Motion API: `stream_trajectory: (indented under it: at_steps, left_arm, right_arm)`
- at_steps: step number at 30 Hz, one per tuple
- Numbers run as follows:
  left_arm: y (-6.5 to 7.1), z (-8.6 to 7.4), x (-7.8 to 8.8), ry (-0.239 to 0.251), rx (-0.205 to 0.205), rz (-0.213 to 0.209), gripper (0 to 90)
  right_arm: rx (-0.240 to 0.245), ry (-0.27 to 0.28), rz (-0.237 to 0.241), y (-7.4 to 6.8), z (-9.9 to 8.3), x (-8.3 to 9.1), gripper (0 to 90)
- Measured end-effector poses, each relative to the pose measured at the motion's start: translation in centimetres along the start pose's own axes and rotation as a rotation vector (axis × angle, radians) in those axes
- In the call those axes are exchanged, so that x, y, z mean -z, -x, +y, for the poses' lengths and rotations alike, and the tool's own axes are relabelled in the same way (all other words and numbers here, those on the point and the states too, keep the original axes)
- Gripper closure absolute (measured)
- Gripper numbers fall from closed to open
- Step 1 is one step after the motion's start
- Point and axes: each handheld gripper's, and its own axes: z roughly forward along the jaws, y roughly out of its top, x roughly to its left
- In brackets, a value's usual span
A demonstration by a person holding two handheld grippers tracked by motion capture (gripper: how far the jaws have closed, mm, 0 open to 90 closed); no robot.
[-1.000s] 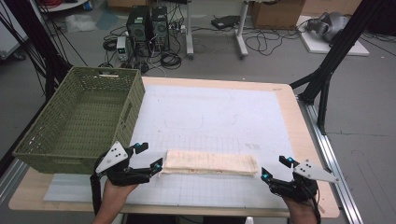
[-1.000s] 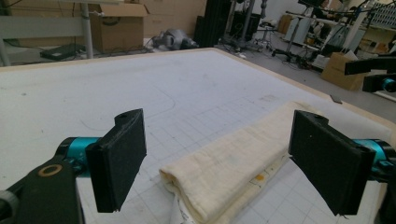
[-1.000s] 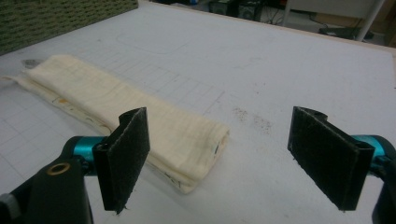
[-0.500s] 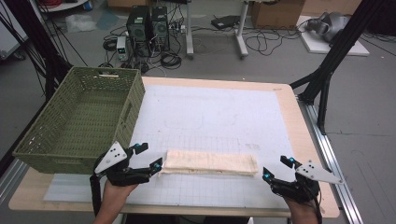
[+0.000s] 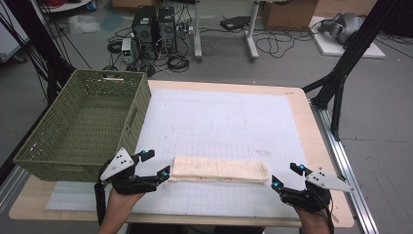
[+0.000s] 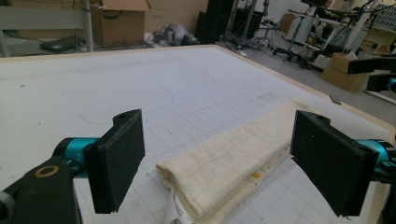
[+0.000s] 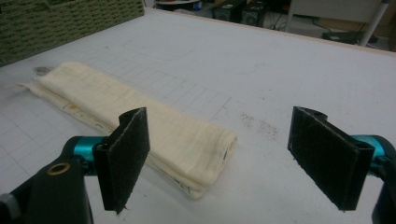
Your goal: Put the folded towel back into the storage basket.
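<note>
Cream folded cloth [image 5: 219, 169]; olive woven basket [image 5: 83, 126].

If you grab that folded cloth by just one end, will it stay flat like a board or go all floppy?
Probably floppy. The folded cloth is soft, thin layers with rounded folds, so the free end would likely sag. It looks light, and it may unfold, since loose edges peek out underneath. Both the left hand-held gripper and right hand-held gripper are open at its ends.
</note>
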Motion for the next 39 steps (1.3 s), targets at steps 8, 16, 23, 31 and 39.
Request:
stream_trajectory:
  at_steps: [8, 16, 23, 31, 39]
  left_arm:
    - [0.0, -0.1, -0.4, -0.016, -0.002, 0.005, 18.7]
    - [-0.4, -0.4, -1.6, -0.084, 0.018, 0.004, 23.1]
    - [-1.3, -1.6, -3.1, -0.242, 0.06, 0.034, 30.3]
    - [-2.0, -2.5, -4.5, -0.338, 0.095, 0.051, 40.5]
    - [-1.7, -2.6, -5.3, -0.347, 0.11, 0.032, 41.4]
  right_arm:
    - [0.0, -0.01, 0.006, -0.1, -0.1, -0.3, 19.5]
    - [0.005, -0.014, 0.006, -0.1, -0.2, -0.5, 19.6]
    - [0.0, -0.03, 0.005, 0.0, -0.4, -0.7, 19.5]
    - [0.0, -0.041, 0.01, 0.1, -0.6, -1.0, 19.6]
    - [-0.003, -0.038, 0.004, 0.1, -0.6, -0.8, 19.6]
